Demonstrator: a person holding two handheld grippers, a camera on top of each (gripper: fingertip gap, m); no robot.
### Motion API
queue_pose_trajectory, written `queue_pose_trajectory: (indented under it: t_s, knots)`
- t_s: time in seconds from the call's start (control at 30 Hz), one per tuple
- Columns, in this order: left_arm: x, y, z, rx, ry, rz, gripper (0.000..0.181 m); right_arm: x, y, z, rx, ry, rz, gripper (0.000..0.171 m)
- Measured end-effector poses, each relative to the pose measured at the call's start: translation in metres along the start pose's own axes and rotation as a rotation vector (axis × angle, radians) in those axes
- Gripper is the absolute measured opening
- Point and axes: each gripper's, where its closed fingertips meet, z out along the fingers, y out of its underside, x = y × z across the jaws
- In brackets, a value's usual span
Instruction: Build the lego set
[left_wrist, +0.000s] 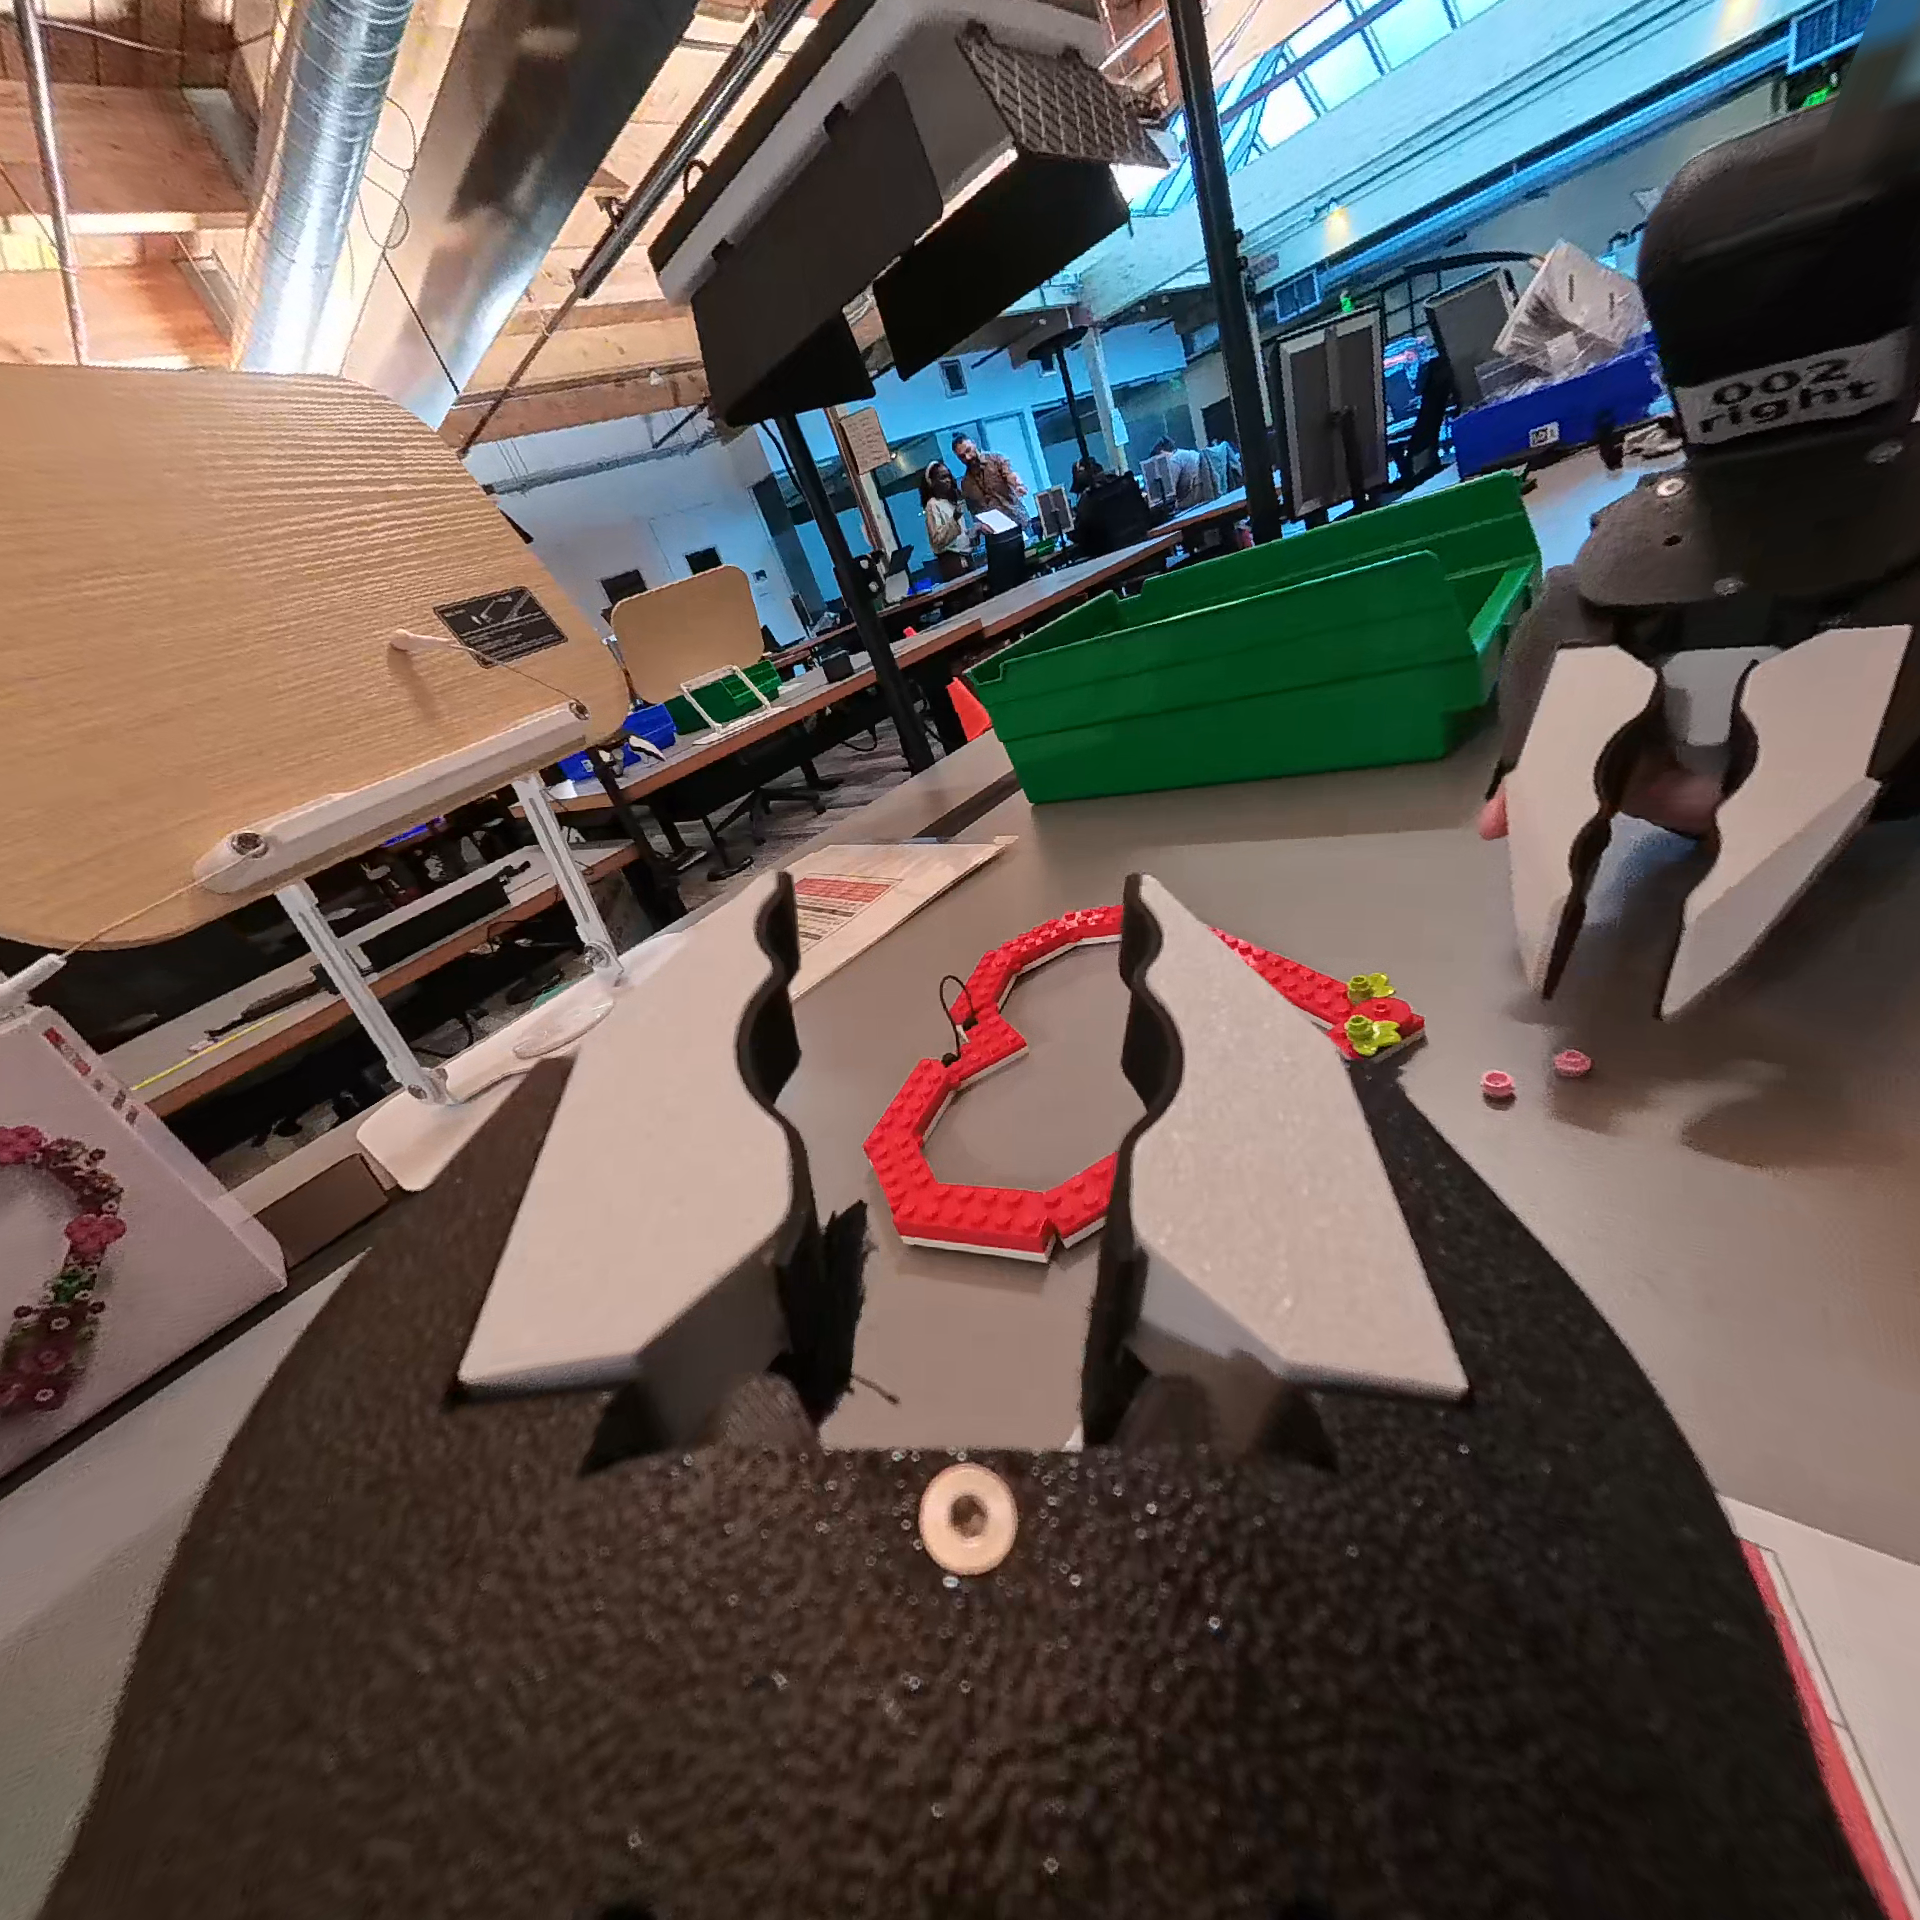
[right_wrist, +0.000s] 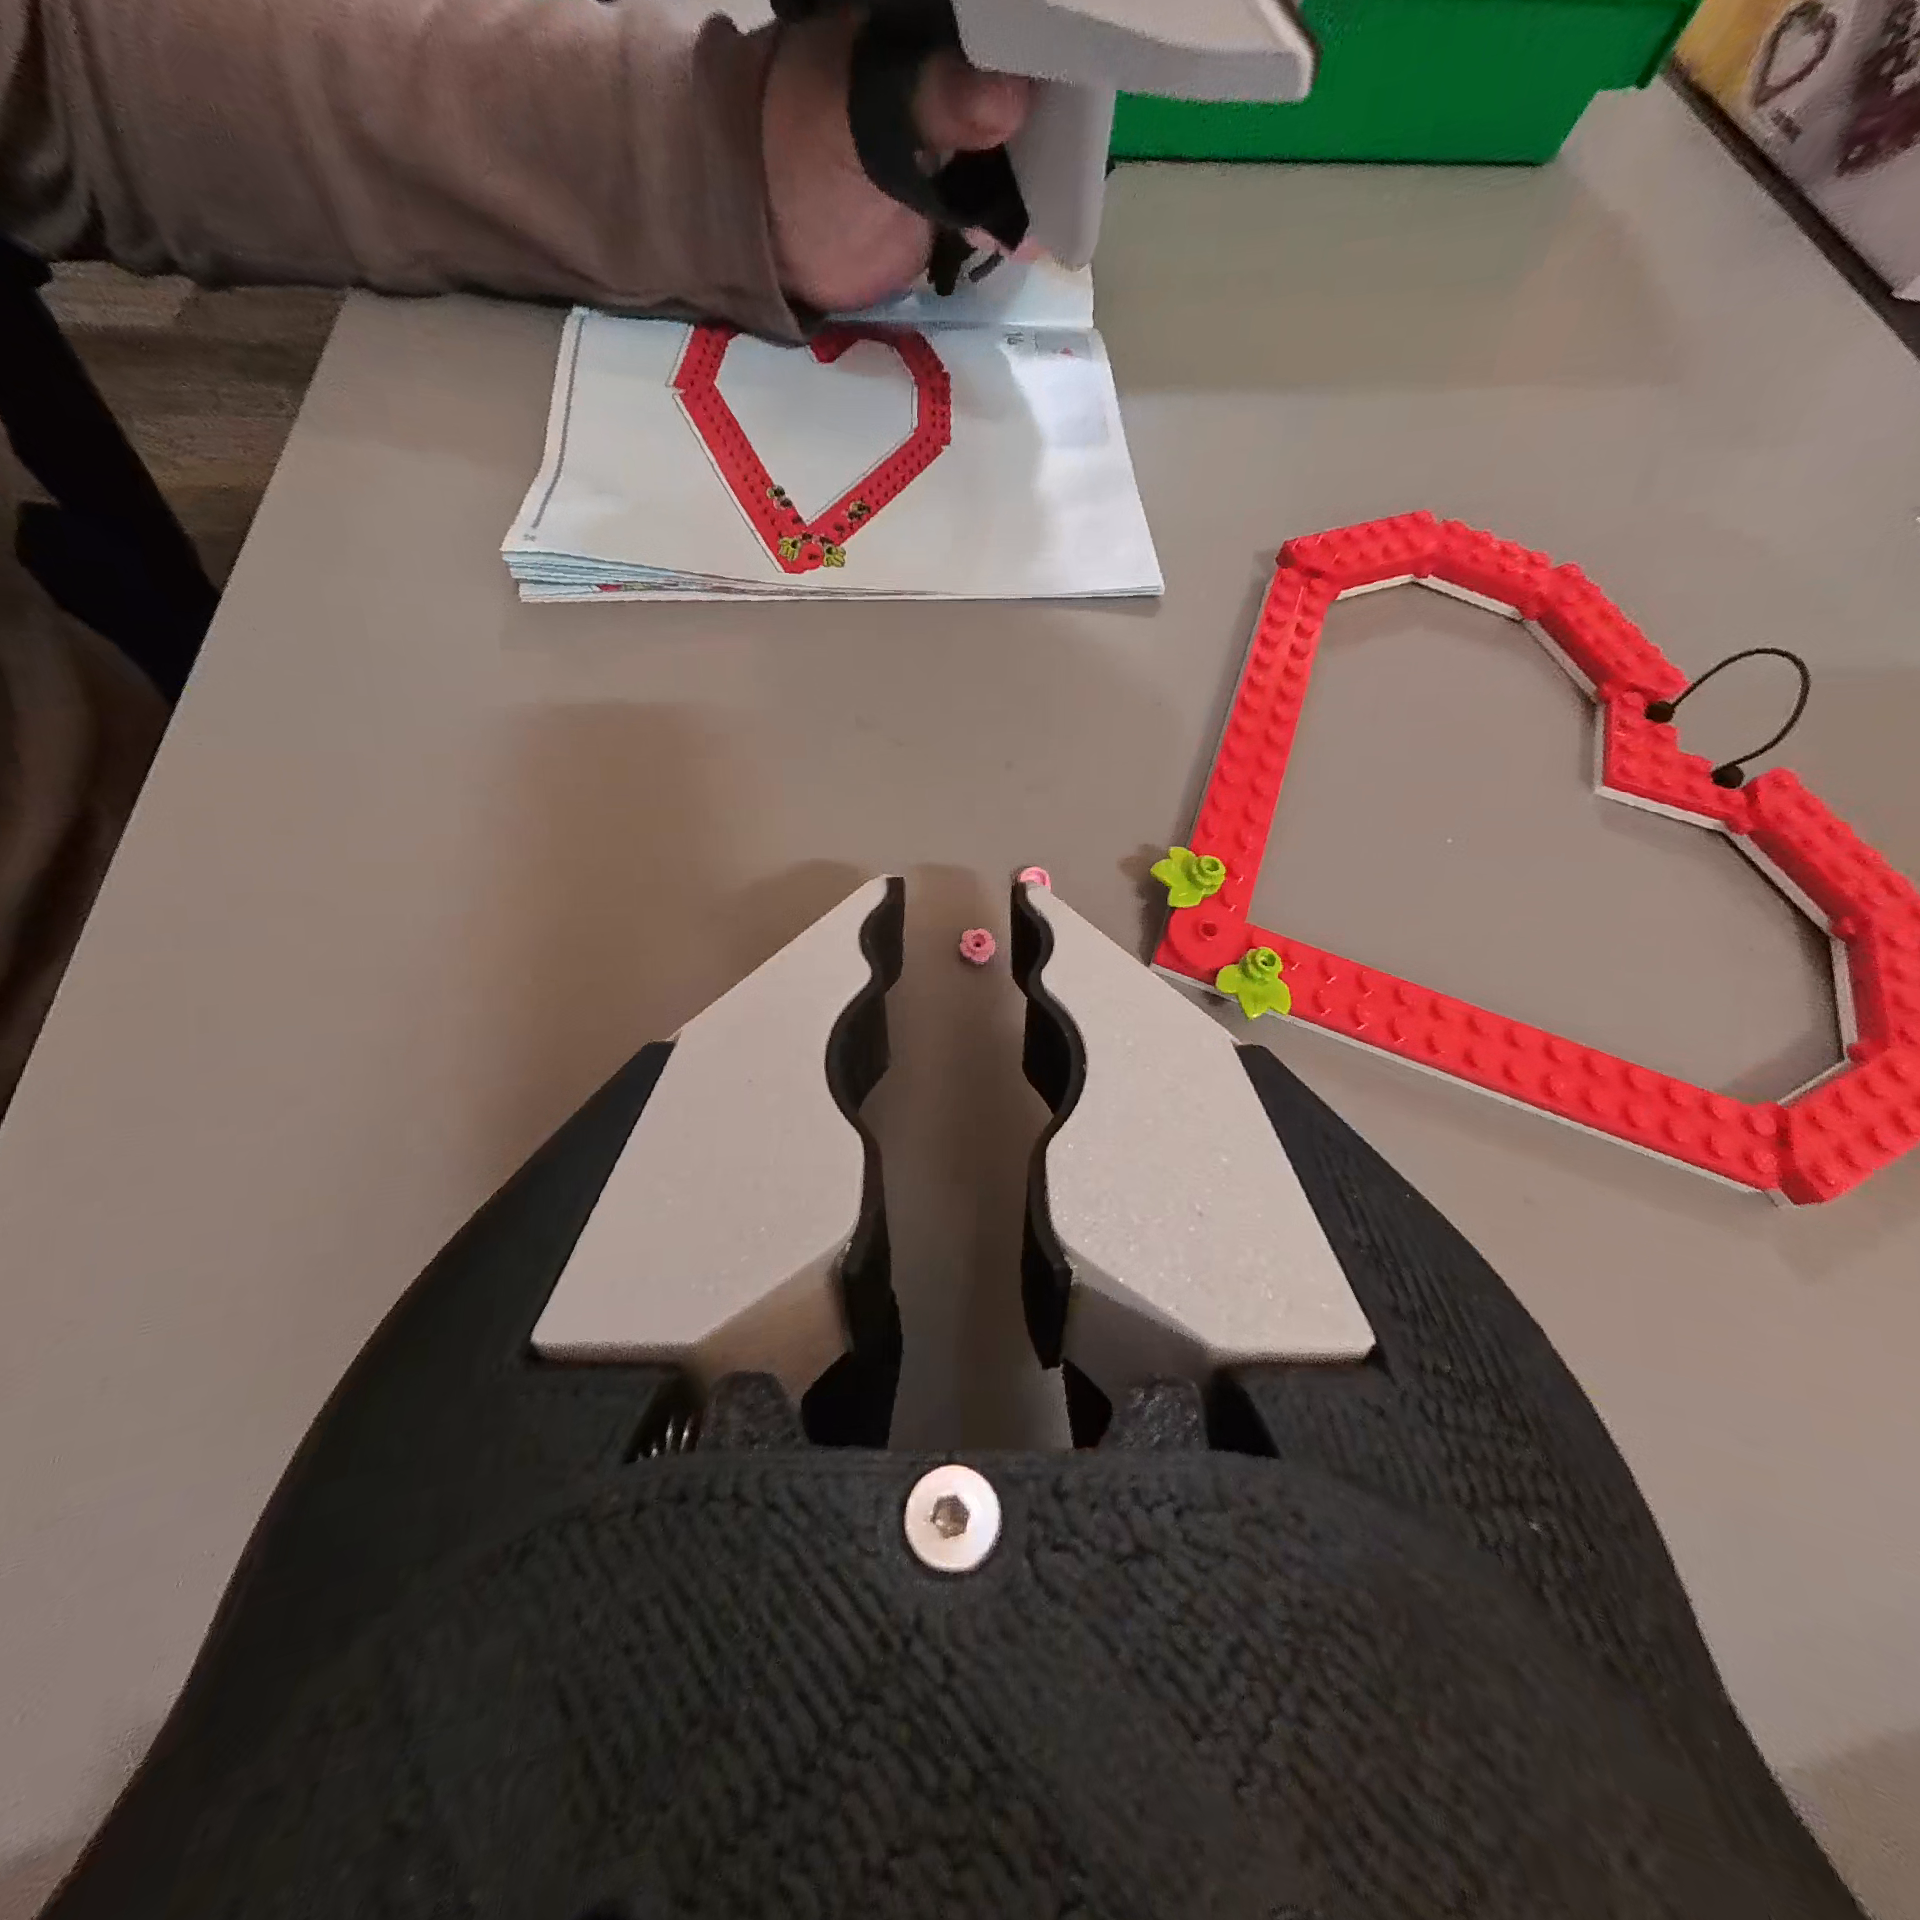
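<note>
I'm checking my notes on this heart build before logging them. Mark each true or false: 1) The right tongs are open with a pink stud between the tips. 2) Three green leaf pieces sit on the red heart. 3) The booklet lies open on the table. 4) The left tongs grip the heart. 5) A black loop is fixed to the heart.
1) Right tongs open, pink stud between the tips: true.
2) Three leaves on the heart: false. Two show, one leaf and another, both near the point.
3) Booklet open on the table: true.
4) Left tongs grip the heart: false. They are open and hold nothing.
5) Black loop on the heart: true.
</note>
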Motion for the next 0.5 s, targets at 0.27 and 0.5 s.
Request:
queue_pose_trajectory:
  t_s: [0.27,0.5]
  knots:
    - [0.0034,0.0005,0.0002,0.003,0.011,0.015,0.059,-0.0001,0.0079,0.0038,-0.058,0.001,-0.003,0.017]
    - [0.0027,0.0022,-0.0002,0.002,0.01,0.015,0.058,0.0001,0.0099,0.005,-0.074,0.002,0.002,0.017]
